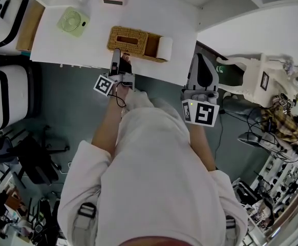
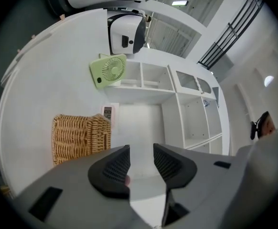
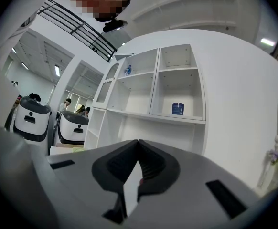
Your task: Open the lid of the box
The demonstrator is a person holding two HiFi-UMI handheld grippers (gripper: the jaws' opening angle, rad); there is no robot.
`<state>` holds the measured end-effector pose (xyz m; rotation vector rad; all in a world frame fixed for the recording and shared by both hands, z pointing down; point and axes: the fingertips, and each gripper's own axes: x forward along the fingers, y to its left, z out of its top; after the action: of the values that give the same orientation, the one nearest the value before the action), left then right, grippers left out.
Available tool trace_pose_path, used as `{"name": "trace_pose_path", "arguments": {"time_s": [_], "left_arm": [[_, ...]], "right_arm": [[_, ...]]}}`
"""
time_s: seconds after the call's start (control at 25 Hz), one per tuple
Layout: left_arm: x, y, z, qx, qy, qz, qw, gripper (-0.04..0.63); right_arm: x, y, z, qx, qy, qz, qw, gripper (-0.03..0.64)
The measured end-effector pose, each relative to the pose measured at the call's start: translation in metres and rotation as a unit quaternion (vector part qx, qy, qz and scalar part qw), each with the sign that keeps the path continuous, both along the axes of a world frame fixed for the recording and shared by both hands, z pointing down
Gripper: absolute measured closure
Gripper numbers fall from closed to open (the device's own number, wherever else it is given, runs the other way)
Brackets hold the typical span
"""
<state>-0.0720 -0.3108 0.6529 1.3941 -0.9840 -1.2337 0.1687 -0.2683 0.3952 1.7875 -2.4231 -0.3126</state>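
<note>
Grey left gripper stands wide and empty; grey right gripper is closed on nothing. Rectangular tan wicker box, upper centre, looks light and stiff. I would grip its lid at the near edge.

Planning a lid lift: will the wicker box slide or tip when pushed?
Probably light: the wicker box is woven, so it may slide on the smooth table. Tipping seems unlikely: it sits low and long. Its rough weave should grip well.
</note>
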Motion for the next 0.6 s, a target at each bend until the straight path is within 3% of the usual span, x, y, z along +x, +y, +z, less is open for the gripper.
{"name": "trace_pose_path", "arguments": {"time_s": [0.28, 0.48, 0.6], "left_arm": [[-0.005, -0.003, 0.039, -0.018, 0.002, -0.006, 0.9998, 0.439], [-0.003, -0.006, 0.047, -0.013, -0.009, 0.001, 0.9999, 0.474], [-0.004, -0.002, 0.049, -0.017, -0.006, 0.001, 0.9998, 0.457]], "right_arm": [[-0.007, -0.014, 0.028, -0.001, -0.002, -0.007, 1.0, 0.618], [-0.012, -0.015, 0.039, -0.003, -0.002, -0.014, 1.0, 0.618], [-0.013, -0.015, 0.04, -0.002, -0.002, -0.015, 1.0, 0.618]]}}
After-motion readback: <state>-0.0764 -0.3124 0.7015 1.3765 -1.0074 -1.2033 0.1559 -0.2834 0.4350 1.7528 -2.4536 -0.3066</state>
